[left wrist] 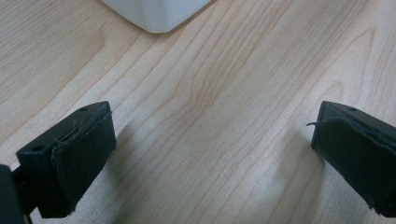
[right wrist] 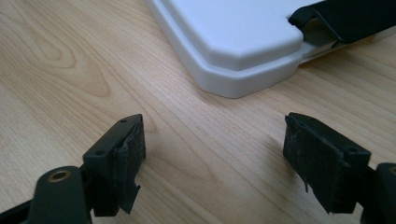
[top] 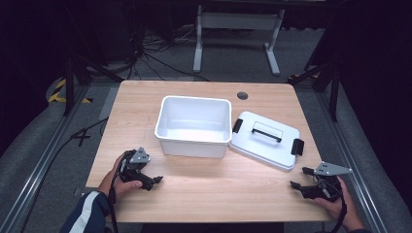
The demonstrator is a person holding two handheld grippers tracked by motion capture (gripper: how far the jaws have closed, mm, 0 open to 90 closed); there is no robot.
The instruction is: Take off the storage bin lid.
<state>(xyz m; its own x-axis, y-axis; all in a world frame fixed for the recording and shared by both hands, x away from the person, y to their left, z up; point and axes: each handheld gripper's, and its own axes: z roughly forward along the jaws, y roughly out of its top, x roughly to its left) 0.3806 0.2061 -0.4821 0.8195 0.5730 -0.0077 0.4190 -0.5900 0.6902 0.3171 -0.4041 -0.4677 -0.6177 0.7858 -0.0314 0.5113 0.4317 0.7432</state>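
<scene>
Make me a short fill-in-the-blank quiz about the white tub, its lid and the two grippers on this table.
1. The white tub stands open and ____ inside.
2. The lid lies on the table to the tub's ____.
3. The lid's handle and latches are coloured ____.
4. Both the left gripper and right gripper have their jaws ____.

Missing words: empty; right; black; open

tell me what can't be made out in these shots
- Near inner wall of the white bin: high view, hidden by its own front rim.
- Underside of the lid: it lies flat on the table.
- Most of the bin: left gripper view, cut off by the top edge.
- Lid's black latch: right gripper view, cut by the frame corner.
</scene>
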